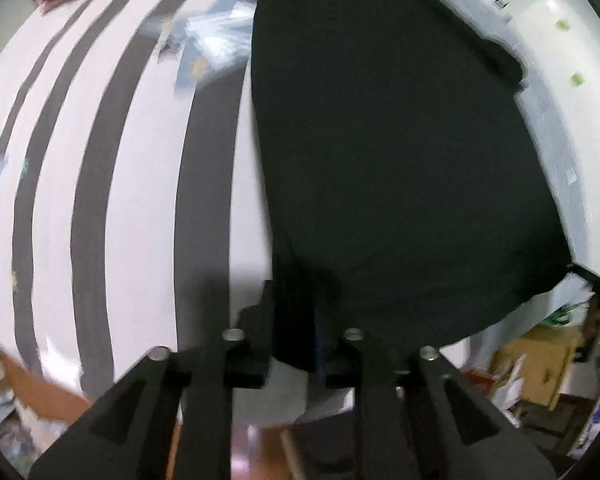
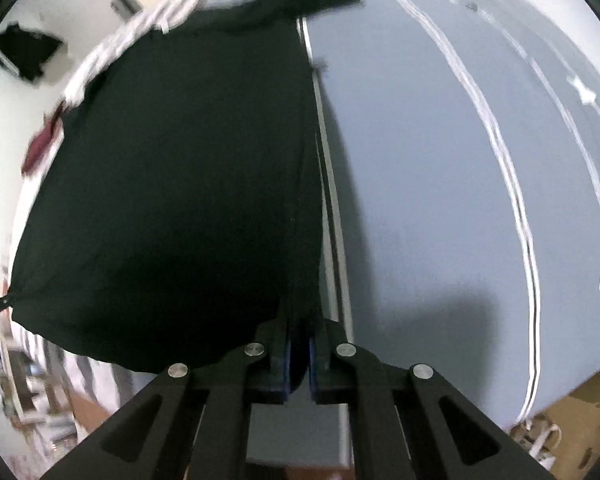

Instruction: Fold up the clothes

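Dark garment (image 1: 380, 160) hangs stretched over the striped bed sheet (image 1: 112, 200), one edge pinched in the left gripper (image 1: 294, 340), the other clamped in the nearly closed right gripper (image 2: 298, 354). Advice: keep both hands level, edge taut, lay down evenly.

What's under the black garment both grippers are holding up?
Under the black garment lies a bed sheet, white with dark stripes in the left wrist view, grey in the right. Whatever sits directly beneath the cloth is covered.
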`<control>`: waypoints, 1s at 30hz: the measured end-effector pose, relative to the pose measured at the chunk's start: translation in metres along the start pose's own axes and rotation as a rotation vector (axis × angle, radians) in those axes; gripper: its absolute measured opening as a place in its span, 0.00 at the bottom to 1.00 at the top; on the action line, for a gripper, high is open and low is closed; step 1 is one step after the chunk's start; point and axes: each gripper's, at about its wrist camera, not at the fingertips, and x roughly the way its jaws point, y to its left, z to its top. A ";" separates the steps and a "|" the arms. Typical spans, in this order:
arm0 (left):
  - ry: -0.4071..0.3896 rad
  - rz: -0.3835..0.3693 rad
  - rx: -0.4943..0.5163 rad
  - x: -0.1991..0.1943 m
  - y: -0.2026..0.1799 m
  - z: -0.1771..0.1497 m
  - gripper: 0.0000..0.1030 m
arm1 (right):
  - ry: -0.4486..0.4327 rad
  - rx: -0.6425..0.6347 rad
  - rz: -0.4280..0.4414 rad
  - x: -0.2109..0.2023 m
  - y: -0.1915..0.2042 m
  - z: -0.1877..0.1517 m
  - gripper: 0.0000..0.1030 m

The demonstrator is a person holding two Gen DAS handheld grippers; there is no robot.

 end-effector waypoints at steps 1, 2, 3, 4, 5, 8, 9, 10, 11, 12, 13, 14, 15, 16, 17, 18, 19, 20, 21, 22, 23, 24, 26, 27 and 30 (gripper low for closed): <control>0.012 0.051 -0.006 0.004 0.002 -0.009 0.35 | 0.023 -0.006 -0.005 0.005 -0.004 -0.009 0.08; 0.014 0.083 -0.019 0.004 0.005 -0.015 0.40 | 0.032 -0.013 -0.021 0.007 -0.006 -0.017 0.10; 0.010 0.099 -0.036 0.002 0.008 -0.020 0.46 | 0.029 -0.021 -0.043 0.008 -0.007 -0.022 0.14; -0.008 0.097 -0.058 -0.004 0.013 -0.024 0.49 | 0.027 -0.023 -0.058 0.007 -0.007 -0.026 0.15; -0.036 0.091 -0.075 -0.011 0.017 -0.026 0.50 | 0.021 -0.014 -0.059 0.004 -0.008 -0.028 0.17; -0.121 0.095 -0.104 -0.030 0.025 -0.021 0.52 | -0.047 0.017 -0.058 -0.010 -0.011 -0.029 0.18; -0.138 0.094 -0.113 -0.032 0.026 -0.014 0.53 | -0.066 0.027 -0.059 -0.013 -0.011 -0.024 0.22; -0.152 0.094 -0.122 -0.034 0.026 -0.005 0.53 | -0.081 0.042 -0.051 -0.015 -0.011 -0.018 0.25; -0.166 0.085 -0.133 -0.035 0.026 0.004 0.53 | -0.096 0.056 -0.048 -0.017 -0.011 -0.012 0.26; -0.180 0.065 -0.143 -0.034 0.026 0.015 0.53 | -0.108 0.065 -0.052 -0.016 -0.009 -0.004 0.26; -0.194 0.041 -0.152 -0.033 0.024 0.025 0.53 | -0.119 0.067 -0.050 -0.014 -0.005 0.006 0.26; -0.195 0.026 -0.149 -0.028 0.021 0.033 0.53 | -0.132 0.064 -0.050 -0.011 0.000 0.020 0.26; -0.187 0.019 -0.139 -0.021 0.016 0.038 0.54 | -0.142 0.060 -0.051 -0.009 0.005 0.032 0.26; -0.180 0.011 -0.129 -0.015 0.011 0.043 0.54 | -0.153 0.057 -0.040 -0.006 0.010 0.043 0.26; -0.162 0.007 -0.116 -0.005 0.003 0.038 0.54 | -0.160 0.053 -0.026 -0.001 0.017 0.055 0.27; -0.129 0.001 -0.100 0.003 -0.001 0.027 0.54 | -0.160 0.051 -0.020 0.004 0.023 0.064 0.27; -0.088 -0.017 -0.086 0.010 -0.001 0.017 0.54 | -0.152 0.046 -0.014 0.010 0.030 0.072 0.27; -0.045 -0.045 -0.075 0.018 0.001 0.006 0.54 | -0.143 0.036 -0.007 0.015 0.036 0.077 0.27; -0.007 -0.079 -0.069 0.024 0.002 -0.007 0.53 | -0.136 0.023 -0.006 0.027 0.037 0.085 0.27; 0.015 -0.098 -0.062 0.026 0.003 -0.021 0.52 | -0.128 0.007 -0.010 0.038 0.039 0.086 0.27; 0.025 -0.095 -0.049 0.025 0.003 -0.035 0.49 | -0.117 -0.003 -0.014 0.043 0.044 0.079 0.27; 0.032 -0.086 -0.034 0.023 0.003 -0.050 0.44 | -0.101 -0.002 -0.020 0.047 0.046 0.071 0.27; 0.024 -0.075 -0.044 0.014 0.007 -0.078 0.42 | -0.067 0.015 -0.023 0.057 0.044 0.057 0.27; 0.018 -0.050 -0.062 0.009 0.011 -0.089 0.35 | -0.056 0.025 -0.027 0.060 0.042 0.050 0.27; -0.025 0.023 -0.101 -0.011 0.019 -0.110 0.31 | -0.041 0.049 -0.035 0.063 0.031 0.024 0.27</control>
